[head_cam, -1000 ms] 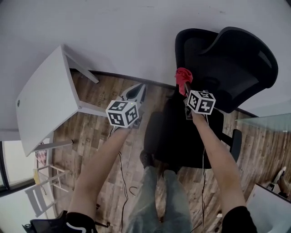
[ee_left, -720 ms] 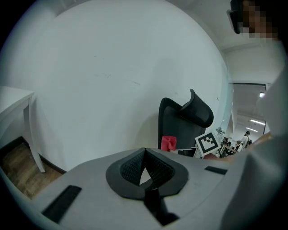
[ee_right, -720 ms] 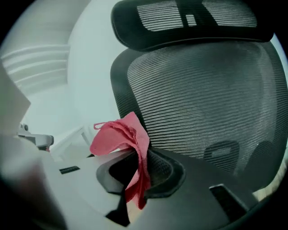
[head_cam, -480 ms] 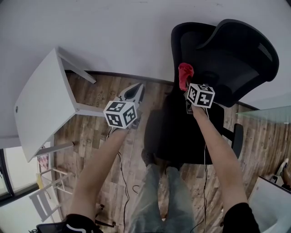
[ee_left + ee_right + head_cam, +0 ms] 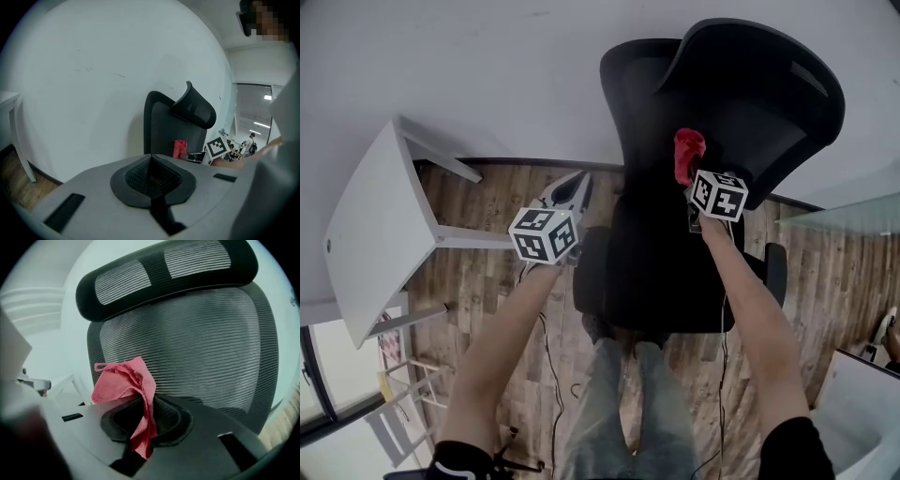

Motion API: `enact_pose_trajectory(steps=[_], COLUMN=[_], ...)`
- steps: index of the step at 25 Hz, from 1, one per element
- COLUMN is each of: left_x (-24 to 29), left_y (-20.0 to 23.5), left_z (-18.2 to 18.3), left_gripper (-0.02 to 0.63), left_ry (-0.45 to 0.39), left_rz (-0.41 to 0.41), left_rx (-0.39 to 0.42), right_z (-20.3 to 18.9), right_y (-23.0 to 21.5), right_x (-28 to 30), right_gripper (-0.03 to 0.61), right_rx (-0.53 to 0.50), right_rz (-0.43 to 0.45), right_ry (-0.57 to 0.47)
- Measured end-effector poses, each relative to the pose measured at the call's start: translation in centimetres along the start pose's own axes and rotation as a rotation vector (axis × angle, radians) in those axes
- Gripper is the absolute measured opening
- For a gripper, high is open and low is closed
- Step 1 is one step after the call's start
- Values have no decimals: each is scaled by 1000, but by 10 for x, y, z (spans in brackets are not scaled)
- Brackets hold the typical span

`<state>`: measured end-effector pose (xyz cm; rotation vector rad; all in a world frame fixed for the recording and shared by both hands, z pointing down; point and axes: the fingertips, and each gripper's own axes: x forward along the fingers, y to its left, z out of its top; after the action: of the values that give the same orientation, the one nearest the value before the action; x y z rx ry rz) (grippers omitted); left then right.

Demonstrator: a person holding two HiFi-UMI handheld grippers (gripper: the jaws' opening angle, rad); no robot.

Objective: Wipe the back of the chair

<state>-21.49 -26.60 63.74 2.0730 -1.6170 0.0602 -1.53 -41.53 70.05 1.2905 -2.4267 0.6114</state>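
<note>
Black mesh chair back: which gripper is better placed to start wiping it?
Right. The right gripper is shut on the red cloth and points at the black mesh chair back close ahead. The left gripper is shut, holds nothing, and sits off to the chair's side.

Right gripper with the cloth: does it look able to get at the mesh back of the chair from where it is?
Probably yes. The right gripper, shut on the red cloth, points straight at the chair back, and nothing shows between them.
</note>
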Motion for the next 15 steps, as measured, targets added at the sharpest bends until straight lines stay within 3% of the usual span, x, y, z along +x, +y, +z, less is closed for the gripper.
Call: enact_pose_trajectory(steps=[15], left_x=[75], left_y=[-107], left_z=[1], left_gripper=[26], left_ry=[16], left_rz=[-97], left_rx=[41], right_z=[7], right_y=[-133], right_x=[-58], right_gripper=[66], right_rx=[50], right_rz=[-108], right_ry=[-34])
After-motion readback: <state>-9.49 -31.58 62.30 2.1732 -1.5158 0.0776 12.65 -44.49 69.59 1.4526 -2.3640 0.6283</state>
